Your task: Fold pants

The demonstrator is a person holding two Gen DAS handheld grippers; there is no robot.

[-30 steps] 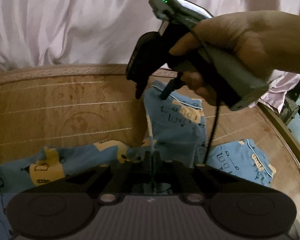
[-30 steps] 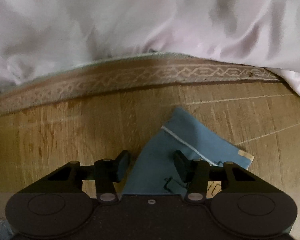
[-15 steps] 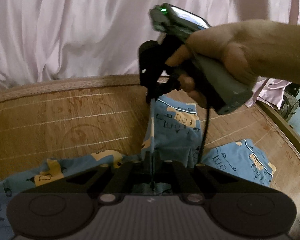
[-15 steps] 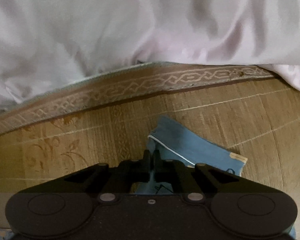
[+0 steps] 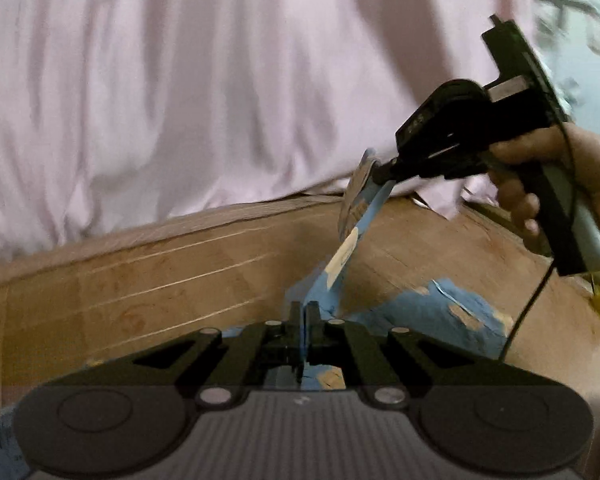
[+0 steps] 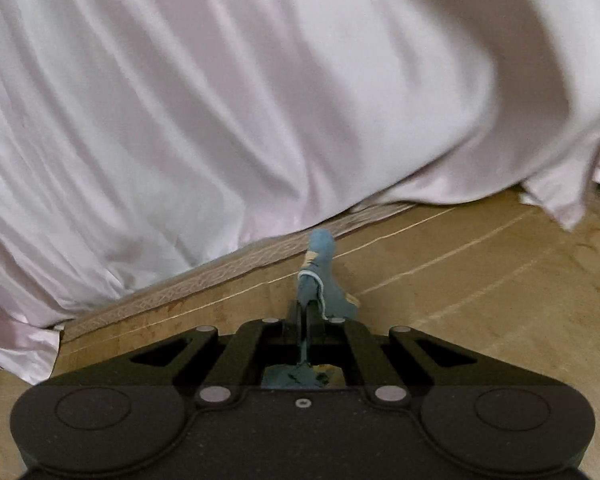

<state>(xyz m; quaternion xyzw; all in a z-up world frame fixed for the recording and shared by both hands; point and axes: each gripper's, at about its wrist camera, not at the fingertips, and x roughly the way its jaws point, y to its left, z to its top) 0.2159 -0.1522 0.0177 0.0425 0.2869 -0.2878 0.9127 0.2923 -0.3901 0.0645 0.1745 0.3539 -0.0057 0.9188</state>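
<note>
The left gripper (image 5: 304, 314) has its jaws pinched tight on the blue pants (image 5: 432, 316), and the right gripper (image 6: 305, 314) grips a leg end just as tightly — its hem pokes out ahead of the fingers. Fabric stretches taut between the two, lifted off the woven mat (image 5: 140, 280); the other leg lies just right of the left gripper. The fold looks barely begun — nothing is laid flat yet.

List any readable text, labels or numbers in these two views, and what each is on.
None readable.
Right tool body: faint pale marking, too blurred to read.
Pants: dark line print, motion-blurred, no letters legible.
Left tool, pink curtain, mat: no text visible.
</note>
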